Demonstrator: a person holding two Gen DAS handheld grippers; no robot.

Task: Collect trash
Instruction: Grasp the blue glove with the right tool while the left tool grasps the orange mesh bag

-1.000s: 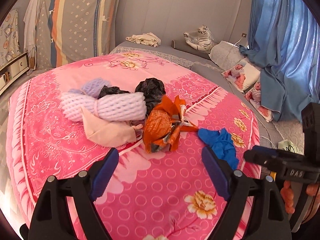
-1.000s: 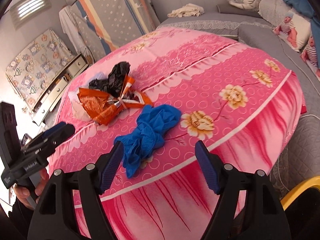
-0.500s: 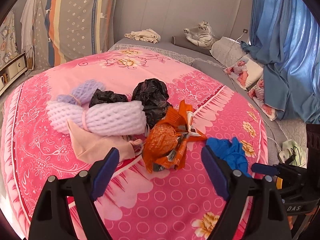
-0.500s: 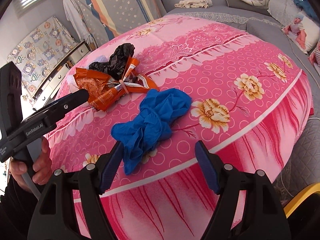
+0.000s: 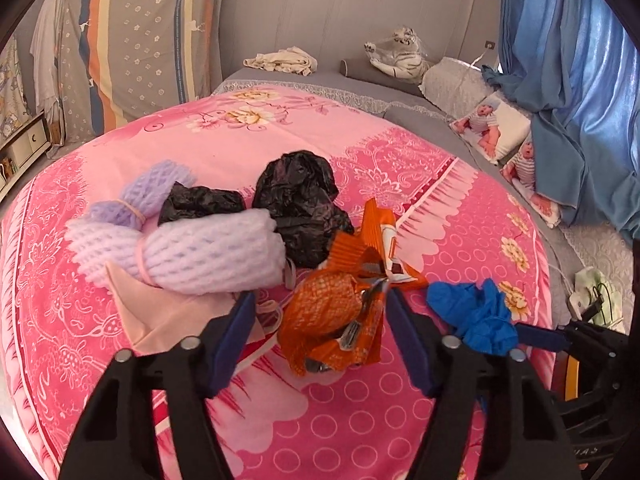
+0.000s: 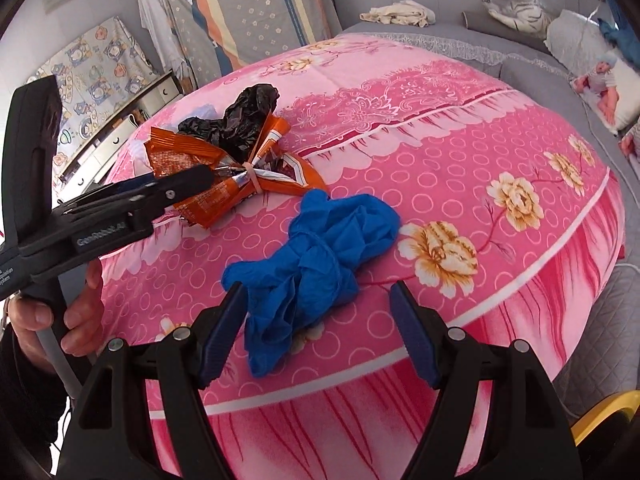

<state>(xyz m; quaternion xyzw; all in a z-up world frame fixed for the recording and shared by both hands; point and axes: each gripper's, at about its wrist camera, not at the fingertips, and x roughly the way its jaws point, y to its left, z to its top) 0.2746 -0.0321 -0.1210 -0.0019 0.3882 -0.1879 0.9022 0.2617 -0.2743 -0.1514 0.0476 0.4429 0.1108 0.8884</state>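
Between the closing left gripper [image 5: 320, 312] jaws, the orange wrapper [image 5: 332, 316]; blue glove [image 6: 316, 264] ahead of wide right gripper [image 6: 316, 320] jaws

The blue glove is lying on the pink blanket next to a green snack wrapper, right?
Not quite. The blue glove does lie on the pink blanket, but the snack wrapper next to it is orange, not green. The right wrist view shows this.

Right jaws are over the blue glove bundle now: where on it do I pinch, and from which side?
Grip the blue glove bundle across its knotted waist, coming down from above and the near edge of the bed cover. There it is narrowest and firmest; the loose ends would slip. The right gripper stands open around its near end.
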